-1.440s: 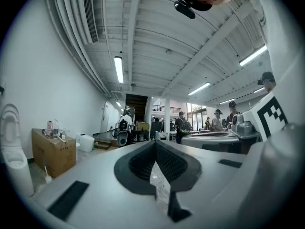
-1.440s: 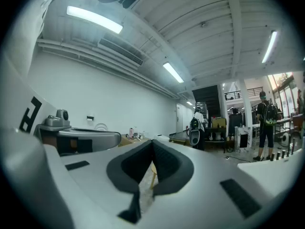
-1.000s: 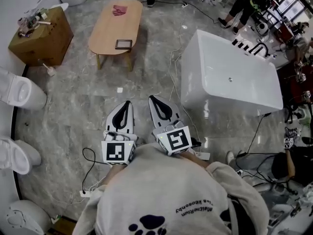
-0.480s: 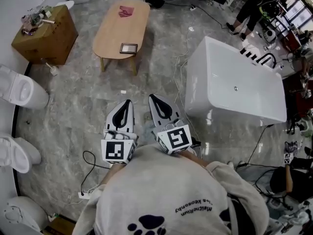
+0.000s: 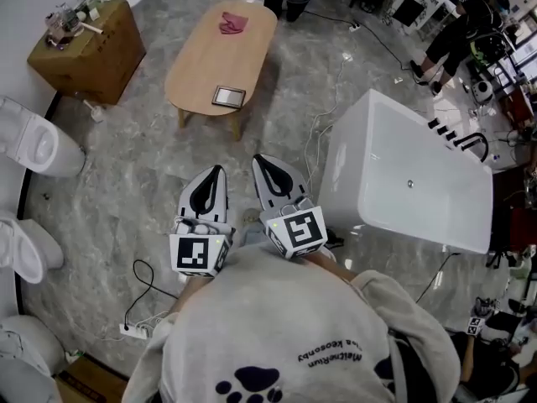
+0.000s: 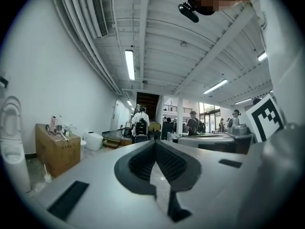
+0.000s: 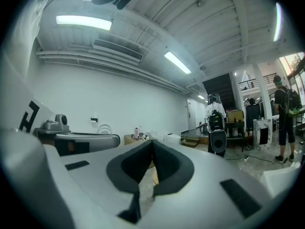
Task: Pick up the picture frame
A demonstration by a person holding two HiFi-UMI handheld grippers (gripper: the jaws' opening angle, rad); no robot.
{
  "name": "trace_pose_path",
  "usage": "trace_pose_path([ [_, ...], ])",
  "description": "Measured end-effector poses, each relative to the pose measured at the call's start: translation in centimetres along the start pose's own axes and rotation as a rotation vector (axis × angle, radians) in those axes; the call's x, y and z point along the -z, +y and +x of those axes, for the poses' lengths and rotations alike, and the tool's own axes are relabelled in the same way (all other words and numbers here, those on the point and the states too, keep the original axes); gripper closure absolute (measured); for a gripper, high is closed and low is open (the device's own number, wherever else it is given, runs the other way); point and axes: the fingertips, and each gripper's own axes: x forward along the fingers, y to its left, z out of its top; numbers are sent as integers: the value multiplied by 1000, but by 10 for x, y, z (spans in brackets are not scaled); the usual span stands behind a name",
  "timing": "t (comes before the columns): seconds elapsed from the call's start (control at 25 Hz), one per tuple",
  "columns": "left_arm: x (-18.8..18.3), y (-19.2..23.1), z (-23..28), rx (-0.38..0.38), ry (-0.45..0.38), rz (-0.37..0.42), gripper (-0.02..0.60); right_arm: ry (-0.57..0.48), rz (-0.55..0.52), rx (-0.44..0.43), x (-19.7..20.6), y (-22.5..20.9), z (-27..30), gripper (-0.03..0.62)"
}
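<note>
A small dark-edged picture frame (image 5: 228, 96) lies flat near the front end of a low oval wooden table (image 5: 210, 74), well ahead of me in the head view. My left gripper (image 5: 218, 170) and right gripper (image 5: 257, 159) are held side by side at waist height over the marble floor, short of the table, both pointing level toward it. Each has its tips together with nothing between them. In the left gripper view my left gripper (image 6: 154, 142) is shut, and in the right gripper view my right gripper (image 7: 151, 141) is shut too. The frame is not visible in either gripper view.
A pink cloth (image 5: 232, 23) lies at the table's far end. A white bathtub (image 5: 411, 183) stands to the right, toilets (image 5: 33, 145) line the left wall, and a cardboard box (image 5: 84, 53) sits at the back left. Cables (image 5: 327, 107) trail across the floor. People stand far off.
The table and the frame have drawn nearer and lower in the head view as I walk forward. Both grippers keep the same pose in front of me, still shut.
</note>
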Motion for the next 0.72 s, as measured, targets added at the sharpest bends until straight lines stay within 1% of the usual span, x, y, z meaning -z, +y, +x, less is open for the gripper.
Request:
trace_pose_path([
  [0.16, 0, 10, 27, -48, 1, 11, 574, -15, 7, -54, -4, -19, 28, 586],
  [0.32, 0, 23, 51, -93, 3, 27, 574, -15, 16, -88, -3, -40, 51, 586],
  [0.44, 1, 31, 62, -124, 8, 24, 574, -8, 30, -111, 2, -50, 66, 586],
  [0.6, 0, 41, 72, -147, 16, 25, 574, -8, 49, -129, 5, -57, 80, 585],
  [0.72, -1, 44, 78, -151, 28, 26, 574, -9, 64, -129, 6, -61, 87, 586],
])
